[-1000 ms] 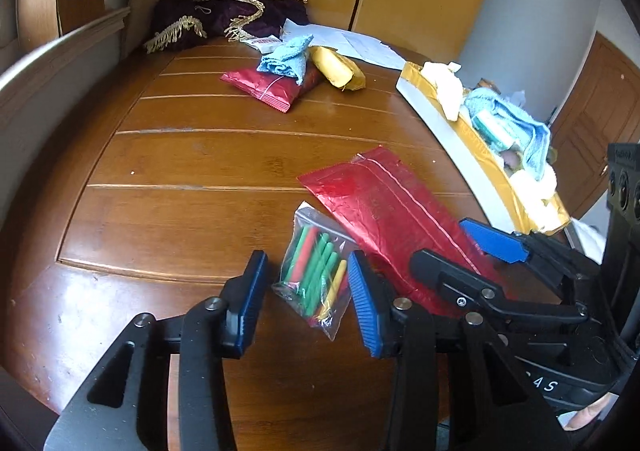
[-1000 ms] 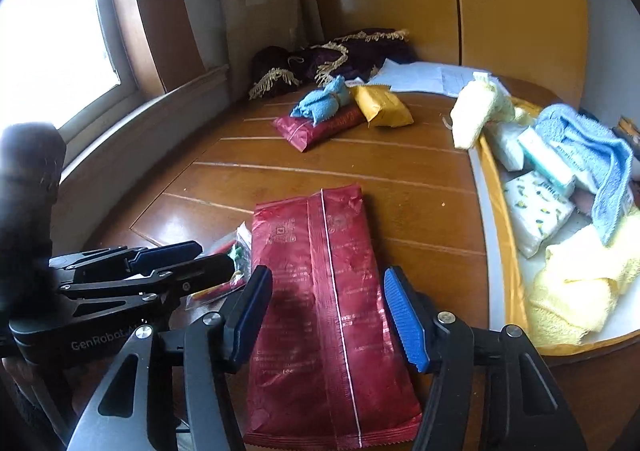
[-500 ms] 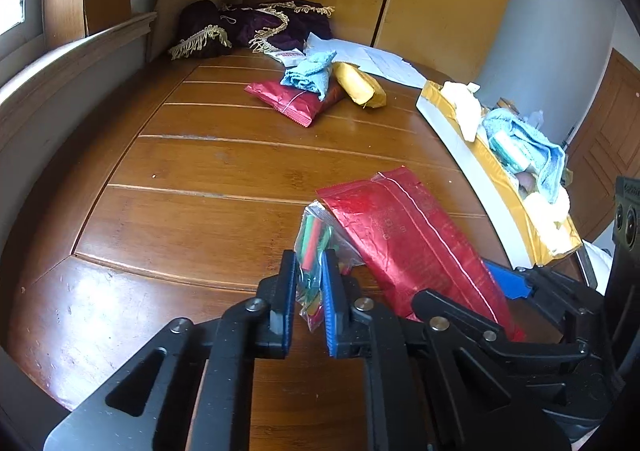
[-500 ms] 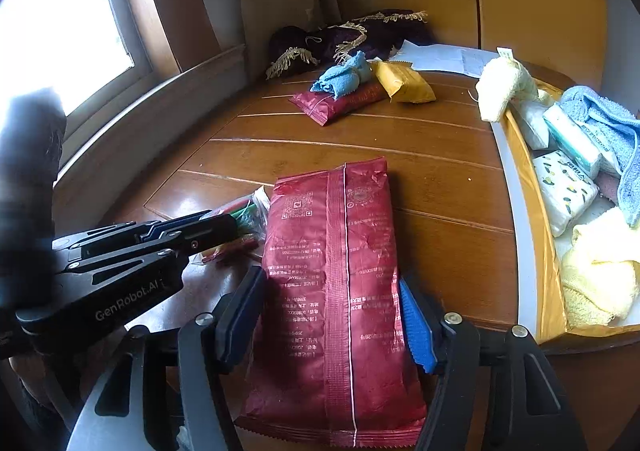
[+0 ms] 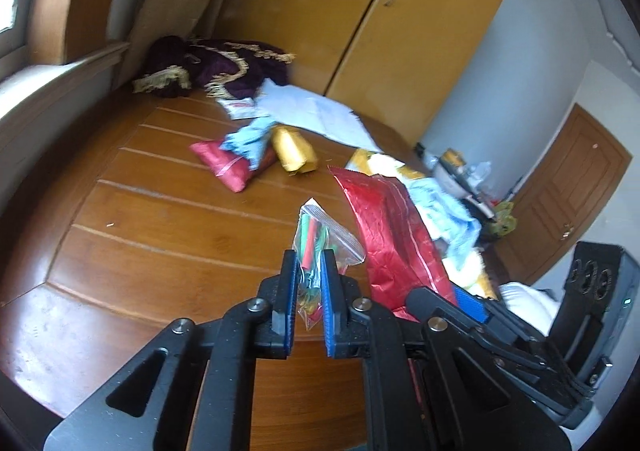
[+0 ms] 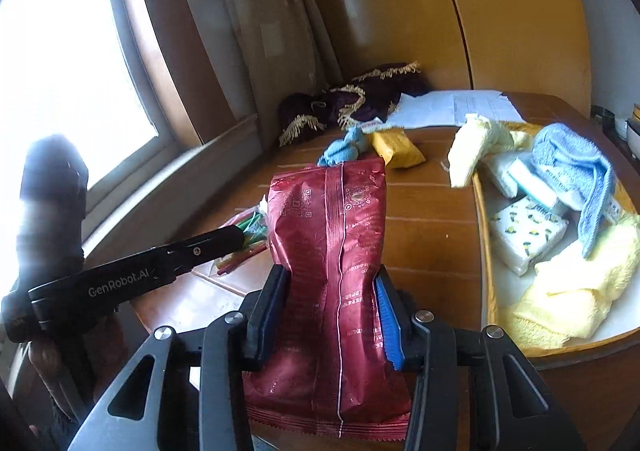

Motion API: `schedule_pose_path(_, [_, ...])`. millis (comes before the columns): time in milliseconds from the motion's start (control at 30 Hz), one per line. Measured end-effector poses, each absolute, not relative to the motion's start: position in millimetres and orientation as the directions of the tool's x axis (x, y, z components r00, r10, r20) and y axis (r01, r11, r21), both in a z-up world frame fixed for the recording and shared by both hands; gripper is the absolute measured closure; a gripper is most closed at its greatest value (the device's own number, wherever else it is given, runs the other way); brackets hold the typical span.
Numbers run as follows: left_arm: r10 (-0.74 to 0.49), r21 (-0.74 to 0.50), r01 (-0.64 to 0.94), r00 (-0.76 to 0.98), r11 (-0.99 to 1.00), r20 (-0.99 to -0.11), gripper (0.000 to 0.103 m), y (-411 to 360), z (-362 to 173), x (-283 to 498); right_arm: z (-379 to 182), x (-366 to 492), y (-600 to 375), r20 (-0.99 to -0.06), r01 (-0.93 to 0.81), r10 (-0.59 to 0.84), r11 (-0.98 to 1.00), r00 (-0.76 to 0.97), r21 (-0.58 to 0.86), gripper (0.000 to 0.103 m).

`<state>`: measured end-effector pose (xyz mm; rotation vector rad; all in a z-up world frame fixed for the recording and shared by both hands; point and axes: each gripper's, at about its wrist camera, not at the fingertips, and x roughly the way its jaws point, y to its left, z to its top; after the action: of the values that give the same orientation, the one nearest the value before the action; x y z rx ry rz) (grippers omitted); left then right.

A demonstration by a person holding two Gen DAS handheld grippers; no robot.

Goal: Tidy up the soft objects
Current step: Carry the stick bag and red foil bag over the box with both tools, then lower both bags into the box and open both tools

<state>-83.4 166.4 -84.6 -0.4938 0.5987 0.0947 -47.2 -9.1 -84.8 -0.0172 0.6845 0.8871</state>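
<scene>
Wooden surface (image 5: 160, 235) under us: our left gripper (image 5: 308, 283) is clamped on the clear bag (image 5: 320, 239), our right gripper (image 6: 328, 311) is closing on the red packet (image 6: 332, 251). Tray (image 6: 482, 235) at the right edge already holds towels; 3 items wait at the far edge.

Both views are fisheye and sit just behind a hand-held tool, looking forward and down along its fingers across the wooden counter (image 5: 132, 219). The left wrist view faces the wardrobe (image 5: 360, 23) and a door (image 5: 568, 199) at right. The right wrist view faces the window (image 6: 60, 63) and wardrobe. Both share the red packet (image 5: 392, 235) (image 6: 332, 243), the fringed purple cloth (image 5: 224, 67) (image 6: 352, 99), the papers and each other's tool.
</scene>
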Motion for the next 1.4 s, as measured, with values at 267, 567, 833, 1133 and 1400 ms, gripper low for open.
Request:
schedule_pose_path(267, [-0.238, -0.529, -0.075, 0.834, 0.845, -0.498, 0.095, 128, -56, -18, -64, 0, -60, -0.519, -0.616, 0.634, 0.751, 0.573, 0.237, 0.059])
schedule_pose_path(567, [-0.286, -0.527, -0.075, 0.771, 0.847, -0.569, 0.095, 78, -94, 48, -98, 53, -81, -0.619, -0.502, 0.48, 0.851, 0.622, 0.156, 0.058])
schedule_pose_path(833, [-0.284, -0.531, -0.103, 0.752, 0.841, -0.595, 0.095, 77, -112, 35, -119, 36, -72, -0.628, -0.54, 0.519, 0.822, 0.579, 0.182, 0.058])
schedule_pose_path(1133, [-0.301, -0.555, -0.096, 0.758, 0.827, -0.579, 0.095, 75, -112, 49, -107, 38, -77, -0.634, -0.51, 0.501, 0.839, 0.589, 0.189, 0.058])
schedule_pose_path(1400, [-0.312, -0.546, -0.083, 0.745, 0.834, -0.59, 0.095, 64, -108, 60, -98, 40, -81, -0.649, -0.504, 0.47, 0.85, 0.599, 0.15, 0.058])
